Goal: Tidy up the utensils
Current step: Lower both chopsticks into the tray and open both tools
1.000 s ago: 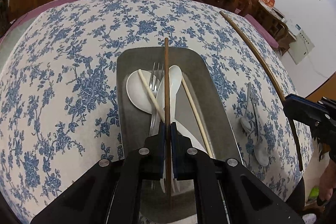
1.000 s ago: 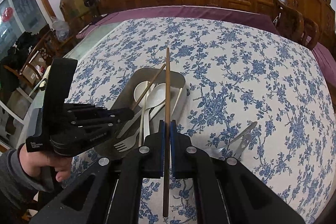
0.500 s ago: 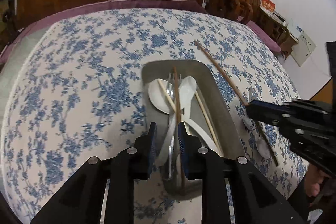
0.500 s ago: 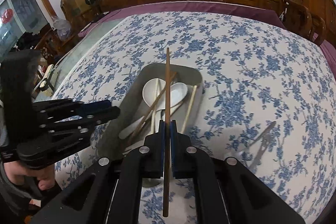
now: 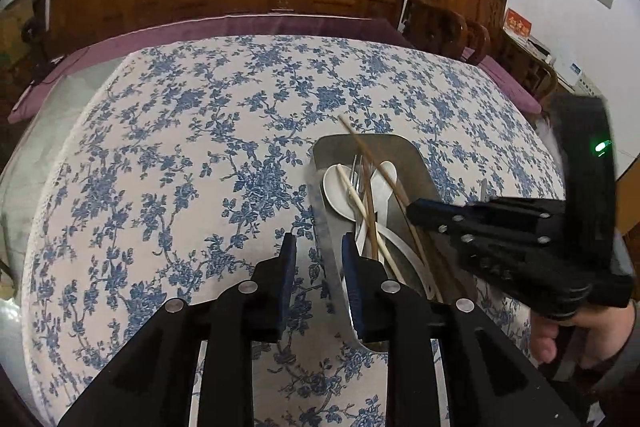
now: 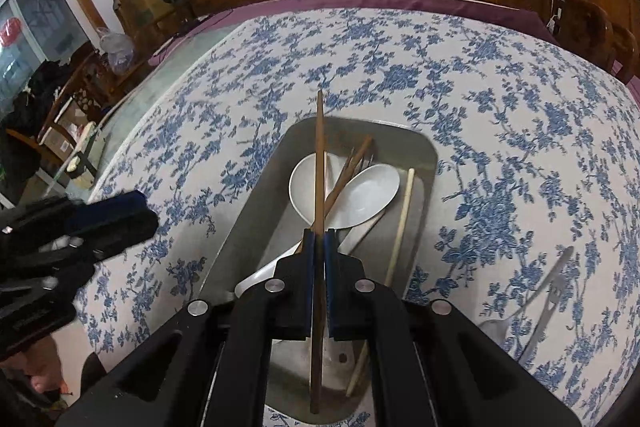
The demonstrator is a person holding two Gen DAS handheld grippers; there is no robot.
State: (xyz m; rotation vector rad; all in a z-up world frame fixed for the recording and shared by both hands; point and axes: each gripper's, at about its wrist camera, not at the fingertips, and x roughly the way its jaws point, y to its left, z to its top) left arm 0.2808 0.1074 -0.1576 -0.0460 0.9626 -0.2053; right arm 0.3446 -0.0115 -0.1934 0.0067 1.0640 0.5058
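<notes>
Right gripper clamps a dark chopstick over the steel tray — lower handles hidden; left gripper opening, empty — blurred.

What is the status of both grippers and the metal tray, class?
Left gripper opening, empty. Right gripper shut on dark brown wooden chopstick above grey metal tray. Steel utensils remain on blue floral tablecloth.

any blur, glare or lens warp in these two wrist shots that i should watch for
Left wrist view: strong fisheye bowing of the table edge, dark corners; the right gripper and its body are motion-smeared. Right wrist view: same bowing; the left gripper is blurred, the tray sharp. Lighting flat, no harsh glare.
</notes>
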